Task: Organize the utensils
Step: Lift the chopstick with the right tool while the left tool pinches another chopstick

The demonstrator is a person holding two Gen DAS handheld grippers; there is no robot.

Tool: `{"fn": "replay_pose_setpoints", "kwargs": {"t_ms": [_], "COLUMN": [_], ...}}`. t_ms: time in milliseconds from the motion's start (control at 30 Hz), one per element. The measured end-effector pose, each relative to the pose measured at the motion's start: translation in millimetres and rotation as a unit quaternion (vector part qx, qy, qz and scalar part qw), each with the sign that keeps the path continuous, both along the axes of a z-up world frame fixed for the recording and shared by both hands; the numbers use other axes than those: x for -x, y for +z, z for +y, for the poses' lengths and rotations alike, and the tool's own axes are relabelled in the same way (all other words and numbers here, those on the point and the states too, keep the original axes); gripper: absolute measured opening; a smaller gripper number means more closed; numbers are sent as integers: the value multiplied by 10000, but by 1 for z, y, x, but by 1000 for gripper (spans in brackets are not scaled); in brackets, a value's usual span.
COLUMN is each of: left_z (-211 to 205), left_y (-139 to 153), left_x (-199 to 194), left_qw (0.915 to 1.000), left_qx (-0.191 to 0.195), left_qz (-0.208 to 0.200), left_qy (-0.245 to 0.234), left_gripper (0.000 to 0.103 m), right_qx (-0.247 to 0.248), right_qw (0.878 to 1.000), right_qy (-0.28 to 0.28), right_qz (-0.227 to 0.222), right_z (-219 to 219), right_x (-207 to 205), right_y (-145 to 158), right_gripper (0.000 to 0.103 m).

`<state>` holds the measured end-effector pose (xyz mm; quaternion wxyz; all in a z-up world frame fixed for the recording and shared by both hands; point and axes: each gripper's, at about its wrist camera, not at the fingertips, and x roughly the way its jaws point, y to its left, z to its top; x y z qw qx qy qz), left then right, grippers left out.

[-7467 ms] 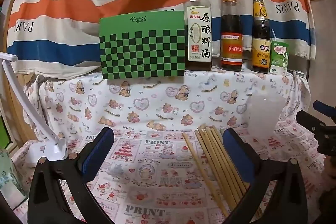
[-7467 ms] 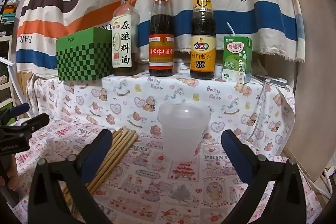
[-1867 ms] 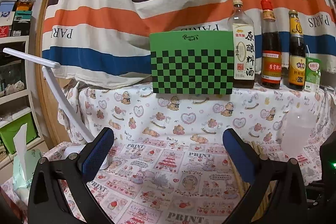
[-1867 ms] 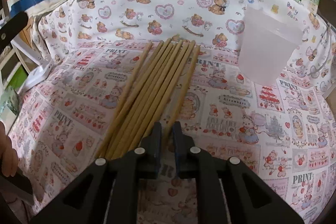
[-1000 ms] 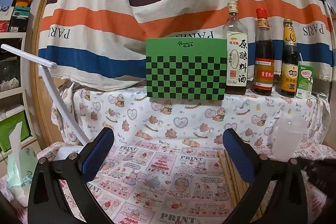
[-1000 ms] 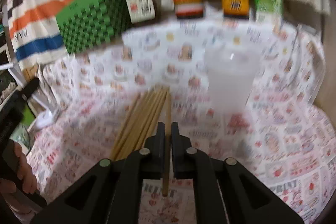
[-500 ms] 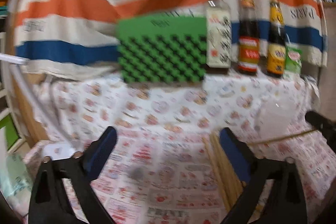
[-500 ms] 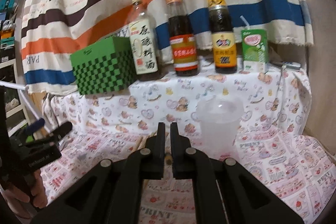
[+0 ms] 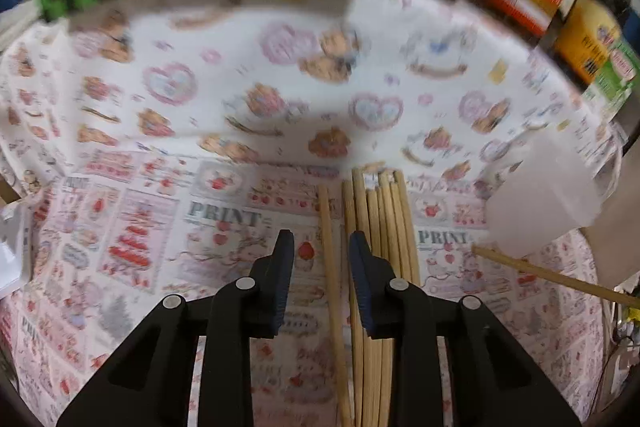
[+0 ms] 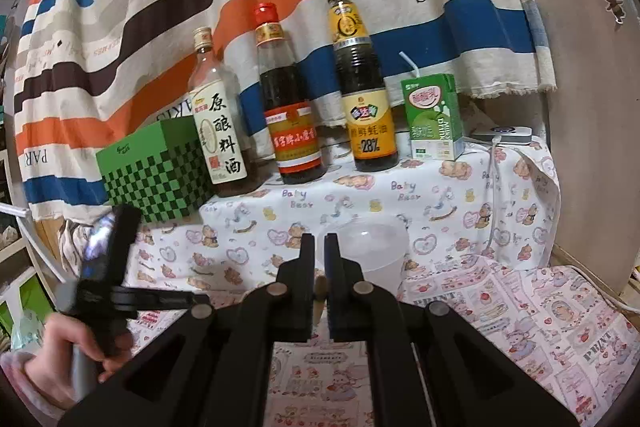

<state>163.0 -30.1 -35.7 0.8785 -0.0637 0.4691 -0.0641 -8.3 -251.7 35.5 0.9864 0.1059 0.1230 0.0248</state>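
Several wooden chopsticks [image 9: 384, 219] lie bundled on the printed cloth, and one loose chopstick [image 9: 326, 211] lies just left of them. My left gripper [image 9: 321, 235] points down over that loose chopstick. Its jaws are closing with the stick between them, and the pads stand clear of it. My right gripper [image 10: 319, 239] is shut on another chopstick [image 10: 320, 293], held up in front of the translucent plastic cup [image 10: 376, 251]. In the left wrist view that held chopstick [image 9: 560, 281] reaches in from the right, below the cup [image 9: 548, 203].
On a raised cloth-covered shelf behind stand a green checkered box [image 10: 156, 171], three sauce bottles [image 10: 290, 123] and a green drink carton [image 10: 432, 115]. A striped curtain hangs behind them. A brown wall [image 10: 592, 147] closes the right side. A hand [image 10: 68, 343] holds the left tool.
The left gripper tipped down from facing the shelf to over the chopsticks, and its jaws narrowed around one loose stick. The right gripper rose with its chopstick and levelled towards the cup.
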Motion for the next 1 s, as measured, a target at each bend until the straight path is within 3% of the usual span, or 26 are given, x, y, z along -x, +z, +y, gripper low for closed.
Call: {"fn": "replay_pose_setpoints", "kwargs": {"t_ms": [133,233,333,467,633,700,767,833,1000], "left_z": [-12,-22,-22,-31,-31,-20,-21,-27,-27], "left_y": [-11,-13,-21,-20,-19,-9,13,48,123], "left_x": [-18,-23,-28,-28,-30,-26,-12,9,51], "left_qw": [9996,9985,9980,9970,9971,9978,9992,9986,9904], "left_qx": [-34,-500,-353,-635,-526,-165,-86,-263,94], "left_qz": [276,216,523,449,550,642,312,-306,-1249], "left_qy": [-87,-47,63,1,-32,-55,-243,-350,-590], "left_gripper": [18,17,9,8,8,6,6,6,6], "right_qx": [-44,24,31,62,22,-19,-34,-42,33], "right_qw": [10000,10000,10000,10000,9998,9997,9998,9999,9999], "right_qy": [-52,-85,-8,2,33,66,70,89,109], "right_qz": [31,1,39,30,197,245,197,76,-83], "right_z": [-5,-4,-3,-2,-2,-4,-5,-6,-7], "right_x": [-3,-3,-2,-1,-8,-10,-8,-4,2], "right_y": [0,0,0,0,-5,-6,-4,0,12], "right_gripper": [4,4,4,4,4,4,4,4,4]}}
